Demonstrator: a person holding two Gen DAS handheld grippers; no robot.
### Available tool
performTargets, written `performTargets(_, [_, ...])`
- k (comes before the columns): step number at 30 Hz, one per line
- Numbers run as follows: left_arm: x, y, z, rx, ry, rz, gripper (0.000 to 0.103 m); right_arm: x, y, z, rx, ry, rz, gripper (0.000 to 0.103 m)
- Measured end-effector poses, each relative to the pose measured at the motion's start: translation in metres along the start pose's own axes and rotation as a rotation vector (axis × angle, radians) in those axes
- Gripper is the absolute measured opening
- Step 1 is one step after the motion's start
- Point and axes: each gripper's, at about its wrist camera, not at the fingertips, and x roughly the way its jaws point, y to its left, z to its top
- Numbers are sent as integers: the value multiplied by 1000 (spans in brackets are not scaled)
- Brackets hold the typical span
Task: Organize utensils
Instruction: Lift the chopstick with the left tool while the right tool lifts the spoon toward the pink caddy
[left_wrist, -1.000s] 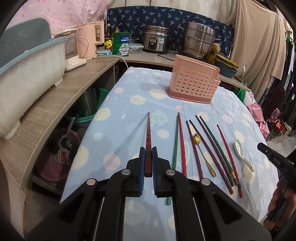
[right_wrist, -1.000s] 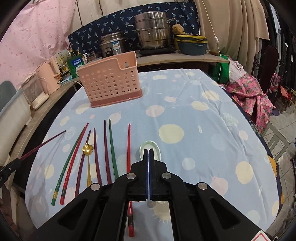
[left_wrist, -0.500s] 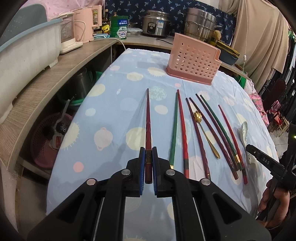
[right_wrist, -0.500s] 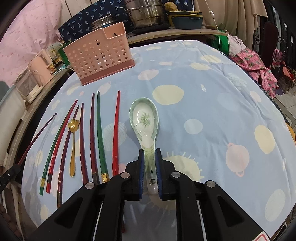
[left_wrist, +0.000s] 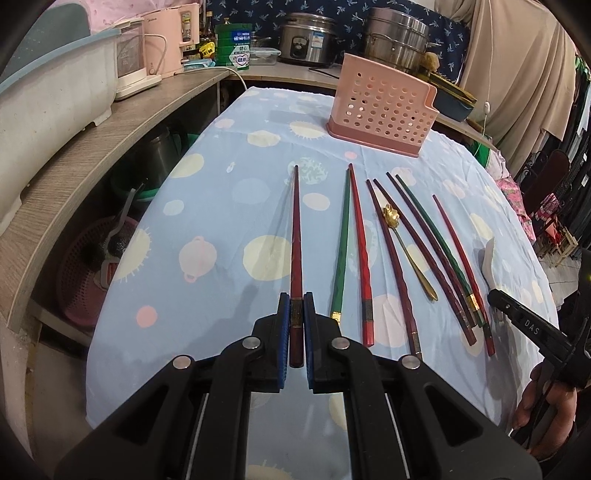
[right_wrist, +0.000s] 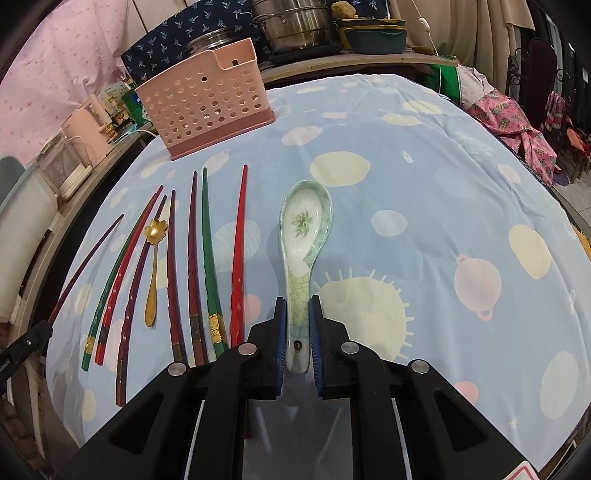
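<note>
my left gripper is pinching a dark red chopstick, right gripper clamped on the ceramic spoon handle

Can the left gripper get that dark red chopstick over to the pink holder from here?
Probably yes: the left gripper grips the dark red chopstick, and bare tablecloth lies between it and the pink holder.

Both grippers low over the table, each closed on a utensil

The left gripper points forward, its blue-padded fingers pinching the thick end of a dark red chopstick; the right gripper does likewise, clamping a ceramic spoon by its handle, with the person's right hand gripping its handle
</note>
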Motion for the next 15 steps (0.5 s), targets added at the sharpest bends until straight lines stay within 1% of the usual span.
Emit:
performTargets(3, [-9, 1, 5, 0, -29, -1, 7, -9, 1, 1, -3, -14, 7, 12])
performTargets(5, [-16, 2, 13, -2, -55, 0, 7, -19, 4, 6, -8, -39, 13, 12])
performTargets(10, [-35, 3, 36, -7, -132, -5, 7, -44, 8, 29, -18, -116, 28, 11])
performTargets(15, [-48, 5, 63, -21, -203, -10, 7, -58, 11, 53, -30, -172, 32, 6])
